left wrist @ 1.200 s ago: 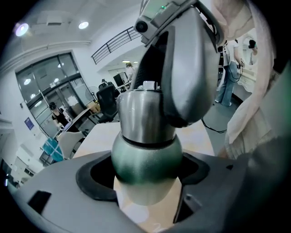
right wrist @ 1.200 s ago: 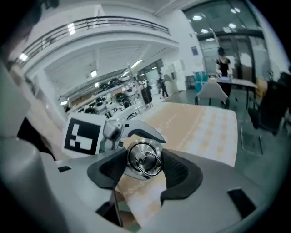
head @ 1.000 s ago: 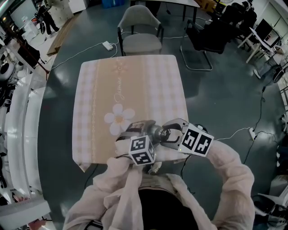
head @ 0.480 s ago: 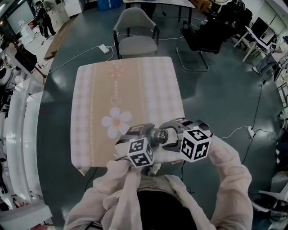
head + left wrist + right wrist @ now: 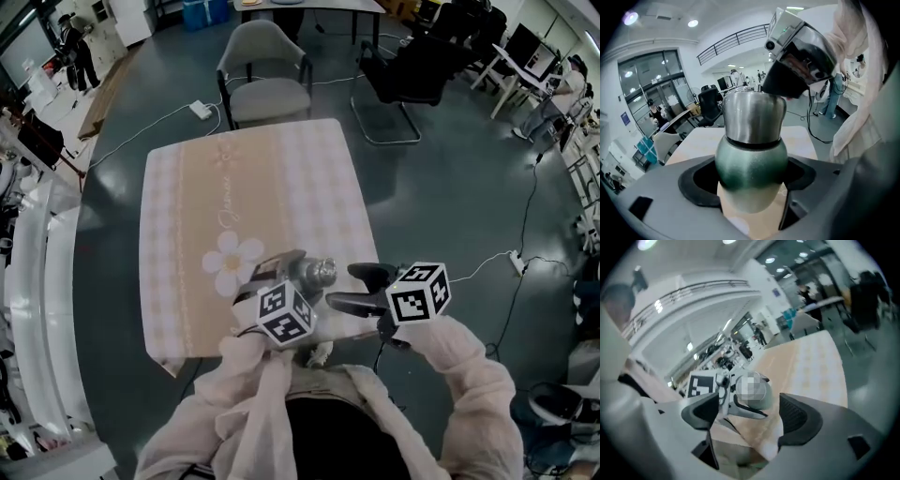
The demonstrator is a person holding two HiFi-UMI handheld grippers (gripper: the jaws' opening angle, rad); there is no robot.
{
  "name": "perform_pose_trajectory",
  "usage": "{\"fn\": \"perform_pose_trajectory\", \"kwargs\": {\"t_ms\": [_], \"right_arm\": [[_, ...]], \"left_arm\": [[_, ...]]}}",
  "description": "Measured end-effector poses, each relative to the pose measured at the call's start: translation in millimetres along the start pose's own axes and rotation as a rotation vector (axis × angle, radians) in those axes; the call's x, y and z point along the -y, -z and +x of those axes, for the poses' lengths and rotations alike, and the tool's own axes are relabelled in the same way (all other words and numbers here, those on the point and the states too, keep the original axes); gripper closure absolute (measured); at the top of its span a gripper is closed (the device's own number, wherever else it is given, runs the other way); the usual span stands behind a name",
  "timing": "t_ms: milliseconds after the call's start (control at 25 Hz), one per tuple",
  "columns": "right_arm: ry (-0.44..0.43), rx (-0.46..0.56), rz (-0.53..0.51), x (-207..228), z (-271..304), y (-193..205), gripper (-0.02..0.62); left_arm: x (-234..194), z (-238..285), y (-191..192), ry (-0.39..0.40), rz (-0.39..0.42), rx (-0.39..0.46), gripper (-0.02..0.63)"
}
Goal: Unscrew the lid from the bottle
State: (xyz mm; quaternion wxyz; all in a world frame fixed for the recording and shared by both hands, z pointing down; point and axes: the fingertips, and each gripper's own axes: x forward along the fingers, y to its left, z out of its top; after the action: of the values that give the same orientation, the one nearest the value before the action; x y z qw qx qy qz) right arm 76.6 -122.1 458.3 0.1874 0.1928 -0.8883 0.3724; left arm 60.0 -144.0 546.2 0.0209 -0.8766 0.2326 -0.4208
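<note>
My left gripper (image 5: 292,274) is shut on a bottle (image 5: 751,164) with a green body, held above the near edge of the table. Its steel lid (image 5: 753,115) sits on the neck and faces right toward my right gripper (image 5: 349,287). The right jaws have just been opening; they now stand wide with nothing between them. In the right gripper view the lid (image 5: 752,391) lies just beyond the fingertips (image 5: 799,413), apart from both pads. The right gripper (image 5: 799,56) looms behind the lid in the left gripper view.
The table (image 5: 244,178) carries a beige checked cloth with a daisy print (image 5: 232,262). A grey chair (image 5: 262,70) and a black chair (image 5: 412,66) stand beyond its far edge. A white cable (image 5: 487,267) runs over the floor at the right.
The right gripper let go of the lid, rolled so its marker cube turned, and drew back to the right. The left gripper and bottle stayed put.
</note>
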Motion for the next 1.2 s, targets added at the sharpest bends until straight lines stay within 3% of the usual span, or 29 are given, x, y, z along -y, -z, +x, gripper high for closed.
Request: {"fn": "perform_pose_trajectory", "kwargs": {"t_ms": [80, 200, 360, 480, 520, 640, 800, 1200], "right_arm": [[-0.031, 0.074, 0.224, -0.1, -3.1, -2.0, 0.183], [-0.056, 0.149, 0.385, -0.9, -3.5, -11.7, 0.206], [0.002, 0.170, 0.442, 5.7, 0.2, -15.8, 0.252], [0.099, 0.161, 0.434, 19.6, 0.2, -11.8, 0.382], [0.115, 0.156, 0.422, 21.4, -0.3, -10.9, 0.371], [0.130, 0.128, 0.339, 19.1, -1.8, -10.4, 0.374], [0.125, 0.033, 0.145, 11.3, -2.0, -7.4, 0.376], [-0.064, -0.443, -0.531, -5.7, -2.8, 12.8, 0.379]], "left_arm": [[0.5, 1.3, -3.6, 0.002, 0.009, 0.002, 0.224], [4.1, 5.1, -6.8, 0.012, 0.032, -0.003, 0.224], [9.8, 10.0, -9.6, 0.018, 0.059, -0.011, 0.224], [10.8, 12.3, -10.6, 0.015, 0.079, -0.021, 0.224], [11.2, 13.2, -10.7, 0.015, 0.087, -0.025, 0.224], [13.8, 14.4, -12.1, 0.023, 0.091, -0.025, 0.224], [17.8, 13.6, -14.9, 0.036, 0.097, -0.017, 0.224], [41.4, 17.9, -17.8, 0.131, 0.204, -0.020, 0.224]]}}
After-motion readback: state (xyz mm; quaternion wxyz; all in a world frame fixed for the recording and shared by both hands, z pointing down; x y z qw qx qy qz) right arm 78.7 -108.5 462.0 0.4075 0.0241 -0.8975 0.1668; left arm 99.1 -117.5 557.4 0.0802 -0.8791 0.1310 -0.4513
